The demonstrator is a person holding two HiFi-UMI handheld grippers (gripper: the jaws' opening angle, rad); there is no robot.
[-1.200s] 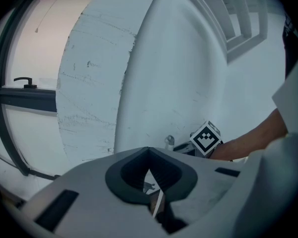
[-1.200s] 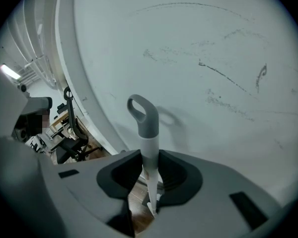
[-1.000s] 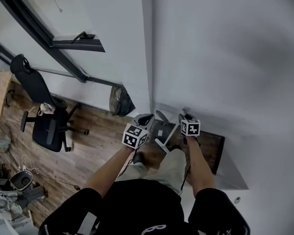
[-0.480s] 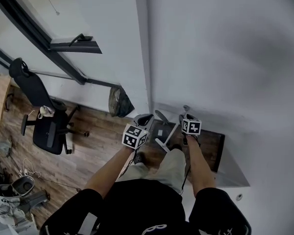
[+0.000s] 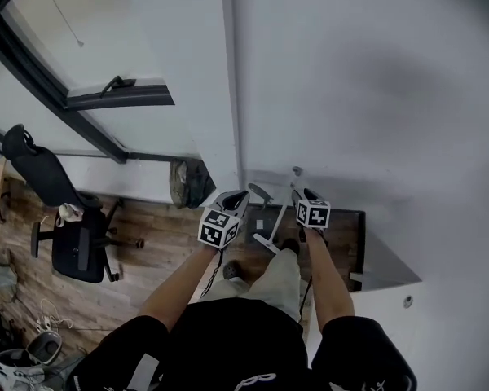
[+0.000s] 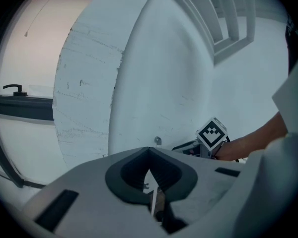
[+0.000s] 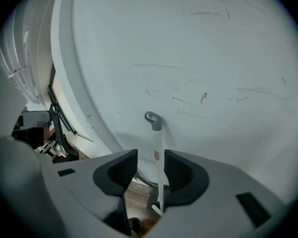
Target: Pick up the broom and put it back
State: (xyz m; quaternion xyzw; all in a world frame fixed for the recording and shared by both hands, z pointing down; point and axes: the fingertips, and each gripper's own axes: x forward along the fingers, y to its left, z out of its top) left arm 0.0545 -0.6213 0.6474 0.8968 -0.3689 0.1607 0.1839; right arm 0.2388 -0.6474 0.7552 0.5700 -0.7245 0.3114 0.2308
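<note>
Now that the broom (image 7: 158, 150) leans on the wall (image 7: 198, 58) at twelve o'clock, the right gripper (image 7: 150, 168), jaws just spread, straddles it; the left gripper (image 6: 149, 153) is pressed together, empty. Releasing, I judge; next, withdraw without toppling it.

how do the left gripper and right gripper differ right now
The left gripper has its jaws together; those of the right gripper stand apart, having just been opening. The broom handle stands between the right gripper's jaws; the left gripper holds no handle. Both face the white wall.
</note>
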